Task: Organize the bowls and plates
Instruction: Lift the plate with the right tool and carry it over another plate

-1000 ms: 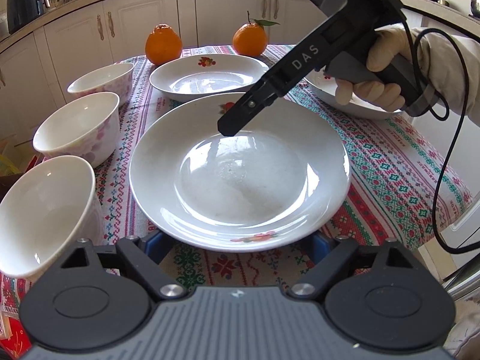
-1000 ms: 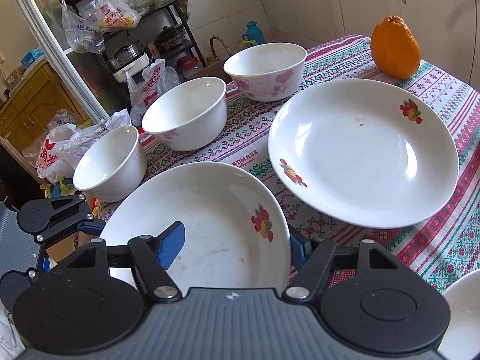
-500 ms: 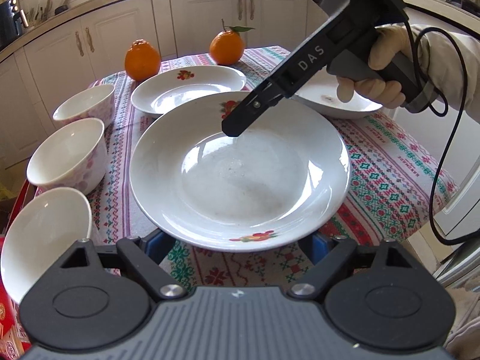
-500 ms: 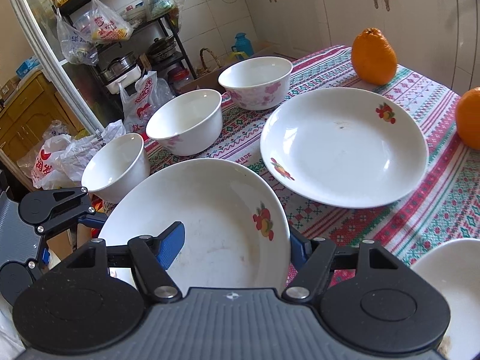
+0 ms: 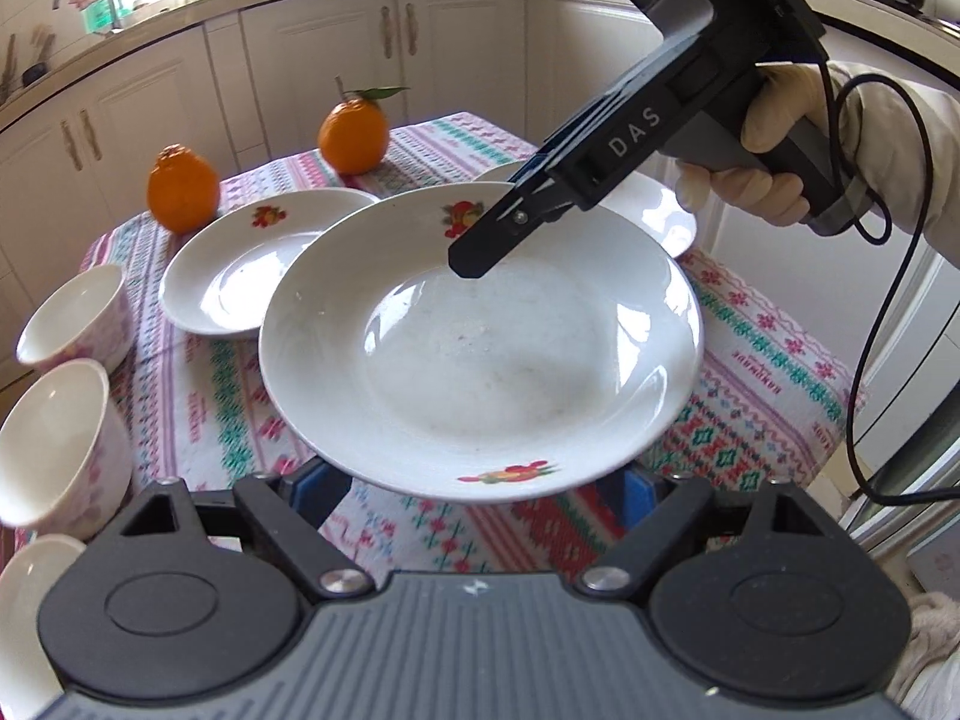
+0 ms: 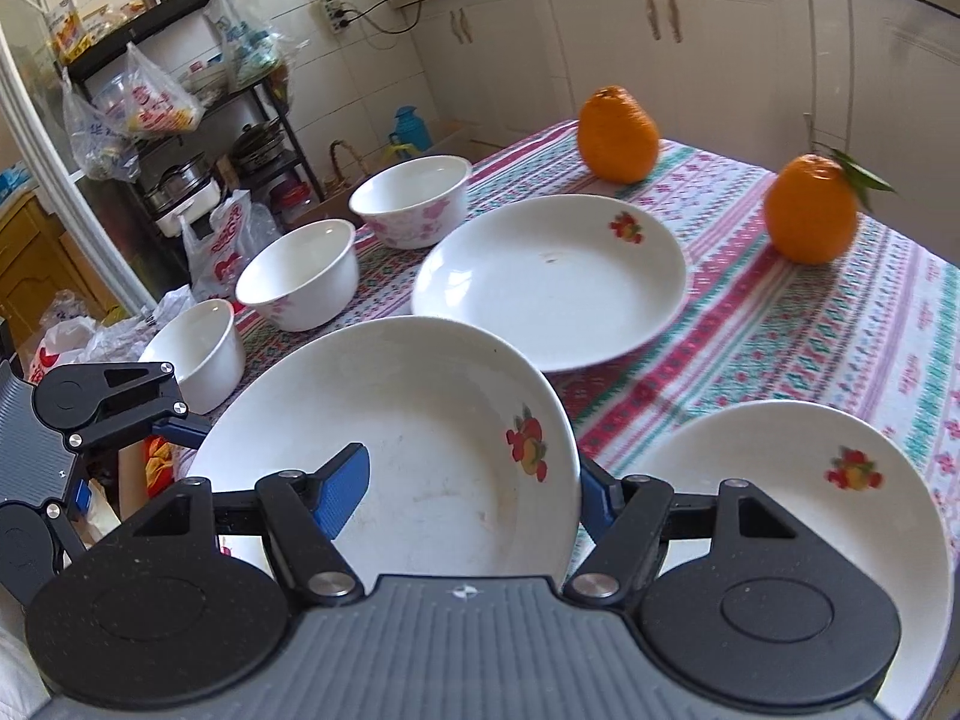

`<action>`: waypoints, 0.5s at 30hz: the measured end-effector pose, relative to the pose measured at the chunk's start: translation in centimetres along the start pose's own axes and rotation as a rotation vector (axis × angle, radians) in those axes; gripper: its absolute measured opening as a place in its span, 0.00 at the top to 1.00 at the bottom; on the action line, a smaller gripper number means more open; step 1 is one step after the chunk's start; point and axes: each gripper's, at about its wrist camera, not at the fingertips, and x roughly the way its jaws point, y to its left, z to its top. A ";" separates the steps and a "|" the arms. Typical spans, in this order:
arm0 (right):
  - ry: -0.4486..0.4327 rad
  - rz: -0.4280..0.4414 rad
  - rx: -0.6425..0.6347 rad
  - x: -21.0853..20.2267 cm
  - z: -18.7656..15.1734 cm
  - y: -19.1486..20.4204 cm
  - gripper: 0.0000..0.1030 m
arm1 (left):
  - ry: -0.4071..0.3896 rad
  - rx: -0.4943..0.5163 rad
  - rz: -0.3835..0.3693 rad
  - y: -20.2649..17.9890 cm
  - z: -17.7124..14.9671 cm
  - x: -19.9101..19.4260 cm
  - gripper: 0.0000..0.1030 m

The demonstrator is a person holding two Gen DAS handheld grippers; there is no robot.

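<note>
A white plate with fruit prints point(image 5: 480, 354) point(image 6: 420, 456) is held up above the table. My right gripper point(image 6: 474, 492) is shut on its rim, one blue pad inside the plate and one outside. In the left wrist view the right gripper point(image 5: 480, 252) grips the far rim. My left gripper point(image 5: 480, 480) is open, its blue pads below the plate's near rim. A second plate point(image 5: 240, 264) point(image 6: 552, 276) lies at the back left, a third point(image 5: 654, 210) point(image 6: 798, 480) at the right. Three white bowls point(image 6: 414, 198) point(image 6: 300, 270) point(image 6: 198, 354) line the left edge.
Two oranges point(image 5: 183, 189) point(image 5: 354, 135) stand at the table's far end on the patterned cloth point(image 5: 768, 384). White cabinets point(image 5: 336, 60) stand beyond. A shelf with pots and bags point(image 6: 180, 120) stands past the bowls.
The held plate has risen off the table and moved toward the right and far side; the table and other dishes now sit lower and farther in both views.
</note>
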 end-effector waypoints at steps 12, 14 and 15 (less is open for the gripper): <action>-0.050 -0.112 0.088 -4.3 -2.7 -5.0 0.26 | 0.012 0.091 -0.098 -2.5 4.7 4.2 0.15; -0.056 -0.126 0.099 -4.8 -3.0 -5.9 0.26 | 0.011 0.104 -0.107 -2.8 5.3 4.9 0.15; -0.058 -0.133 0.106 -4.9 -3.1 -6.3 0.26 | 0.013 0.106 -0.112 -2.9 5.6 5.3 0.15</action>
